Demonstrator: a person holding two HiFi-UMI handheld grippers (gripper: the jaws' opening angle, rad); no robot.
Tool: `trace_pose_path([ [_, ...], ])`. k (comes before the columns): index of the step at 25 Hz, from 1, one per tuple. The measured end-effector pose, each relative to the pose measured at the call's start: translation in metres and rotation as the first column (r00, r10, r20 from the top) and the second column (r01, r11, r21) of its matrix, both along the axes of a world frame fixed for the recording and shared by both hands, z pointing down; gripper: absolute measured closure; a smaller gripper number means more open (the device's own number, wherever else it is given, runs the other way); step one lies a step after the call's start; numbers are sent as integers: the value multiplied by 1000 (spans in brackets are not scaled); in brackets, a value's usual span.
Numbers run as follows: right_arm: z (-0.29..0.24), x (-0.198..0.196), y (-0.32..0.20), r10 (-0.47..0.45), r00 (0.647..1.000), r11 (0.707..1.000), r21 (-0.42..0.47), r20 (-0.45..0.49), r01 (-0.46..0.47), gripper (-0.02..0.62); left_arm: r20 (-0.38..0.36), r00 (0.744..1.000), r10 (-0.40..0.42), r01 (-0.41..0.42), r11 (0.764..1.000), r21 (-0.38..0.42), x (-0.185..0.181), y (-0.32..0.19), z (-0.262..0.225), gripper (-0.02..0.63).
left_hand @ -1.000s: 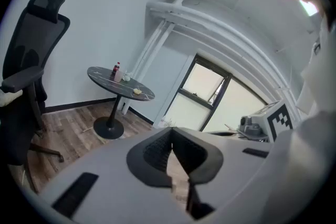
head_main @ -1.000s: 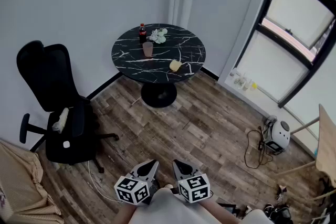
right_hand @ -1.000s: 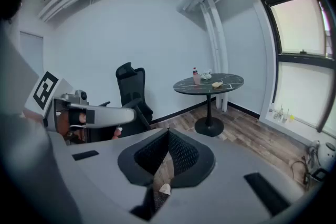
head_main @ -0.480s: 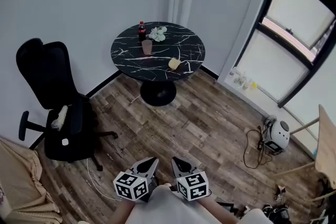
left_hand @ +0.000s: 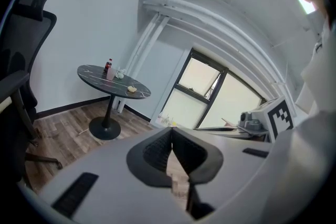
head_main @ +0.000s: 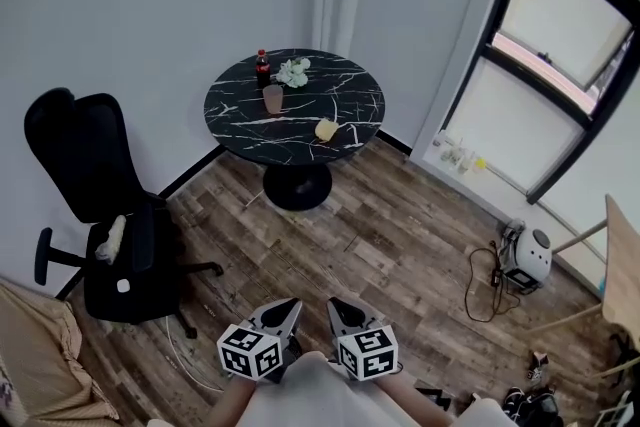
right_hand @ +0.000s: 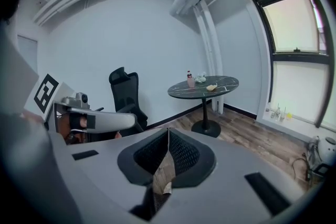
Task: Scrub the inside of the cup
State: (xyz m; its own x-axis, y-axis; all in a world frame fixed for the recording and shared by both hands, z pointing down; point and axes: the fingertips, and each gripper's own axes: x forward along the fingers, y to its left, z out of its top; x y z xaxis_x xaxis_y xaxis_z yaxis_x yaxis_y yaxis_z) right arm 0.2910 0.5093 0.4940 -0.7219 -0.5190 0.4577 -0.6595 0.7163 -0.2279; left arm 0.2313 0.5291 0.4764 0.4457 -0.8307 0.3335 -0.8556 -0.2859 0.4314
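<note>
A pinkish cup (head_main: 273,99) stands upright on the round black marble table (head_main: 240,131) across the room. A yellow sponge (head_main: 326,128) lies near the table's front right edge. Both appear small in the right gripper view too, the cup (right_hand: 190,82) and the sponge (right_hand: 211,87). My left gripper (head_main: 290,307) and right gripper (head_main: 337,306) are held close to my body at the bottom of the head view, far from the table. Both are shut with nothing between their jaws. In the left gripper view the table (left_hand: 100,78) is far off at the left.
A cola bottle (head_main: 262,69) and a crumpled pale cloth (head_main: 293,71) sit at the table's back. A black office chair (head_main: 100,215) stands at the left. A white appliance with a cable (head_main: 527,258) lies on the wooden floor at the right, below a dark-framed window (head_main: 560,65).
The table and chair have shifted slightly left and down in the head view as the view moved. Both grippers stay shut, side by side at the bottom.
</note>
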Motion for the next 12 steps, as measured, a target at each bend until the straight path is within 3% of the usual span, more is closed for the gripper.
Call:
trace_pose_path([
  [5,4,1,-20,53,998,998,-15,-17,-53,561,-38,999,-2,0,999,-42,-11,-20,7,595],
  [12,15,-13,-48,93,995,994,-50,-30,-95,560,-60,996,70,-74,994,-78,-18,-49,15,595],
])
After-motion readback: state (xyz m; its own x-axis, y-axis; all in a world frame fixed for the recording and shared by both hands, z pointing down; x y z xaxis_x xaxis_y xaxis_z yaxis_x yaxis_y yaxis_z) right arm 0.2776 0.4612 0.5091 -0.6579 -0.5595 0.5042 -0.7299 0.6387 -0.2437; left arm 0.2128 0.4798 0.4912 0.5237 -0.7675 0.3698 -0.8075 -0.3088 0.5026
